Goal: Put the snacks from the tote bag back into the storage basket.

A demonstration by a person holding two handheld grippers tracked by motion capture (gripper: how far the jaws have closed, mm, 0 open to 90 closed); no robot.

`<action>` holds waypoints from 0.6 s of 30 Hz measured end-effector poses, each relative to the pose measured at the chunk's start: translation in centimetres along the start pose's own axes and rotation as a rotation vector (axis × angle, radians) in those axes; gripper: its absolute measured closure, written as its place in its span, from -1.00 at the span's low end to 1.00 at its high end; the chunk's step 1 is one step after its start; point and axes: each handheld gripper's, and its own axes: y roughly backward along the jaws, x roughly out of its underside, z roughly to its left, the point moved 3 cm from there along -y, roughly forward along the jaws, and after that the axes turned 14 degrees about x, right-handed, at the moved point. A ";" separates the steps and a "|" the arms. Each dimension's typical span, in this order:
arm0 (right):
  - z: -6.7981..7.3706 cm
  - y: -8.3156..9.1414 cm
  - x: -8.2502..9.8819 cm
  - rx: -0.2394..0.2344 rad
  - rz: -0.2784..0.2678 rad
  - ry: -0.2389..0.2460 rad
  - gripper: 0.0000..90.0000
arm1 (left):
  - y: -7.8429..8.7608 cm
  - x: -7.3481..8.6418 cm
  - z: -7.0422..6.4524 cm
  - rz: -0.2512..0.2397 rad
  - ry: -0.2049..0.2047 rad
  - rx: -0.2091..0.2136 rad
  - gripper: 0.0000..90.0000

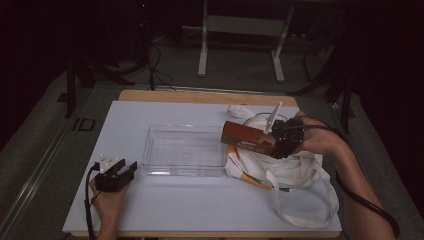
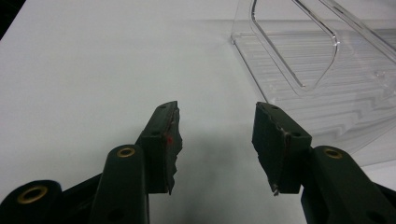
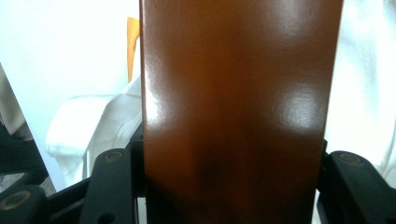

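White table's (image 1: 200, 200) got the right gripper (image 1: 281, 140) clamping a brown box (image 1: 248, 138) above the bag (image 1: 295, 170), probably bin-bound (image 1: 185, 150), left gripper (image 1: 116, 174) resting spread.

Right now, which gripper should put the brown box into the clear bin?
Right. The right gripper already clamps the brown box beside the clear bin; the left gripper rests open, empty.

My right gripper (image 1: 281, 142) clamps a glossy, smooth brown box (image 3: 238, 107); the bag (image 1: 295, 170) beneath is soft white cloth; the tray (image 1: 185, 150) is clear ribbed plastic; the table (image 2: 93, 70) matt white; my left pads (image 2: 170, 140) look worn, rough-edged.
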 end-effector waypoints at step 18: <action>0.4 0.0 -2.1 -0.008 -0.030 0.022 -0.04 | 0.0 0.0 0.0 -0.001 0.002 0.002 0.15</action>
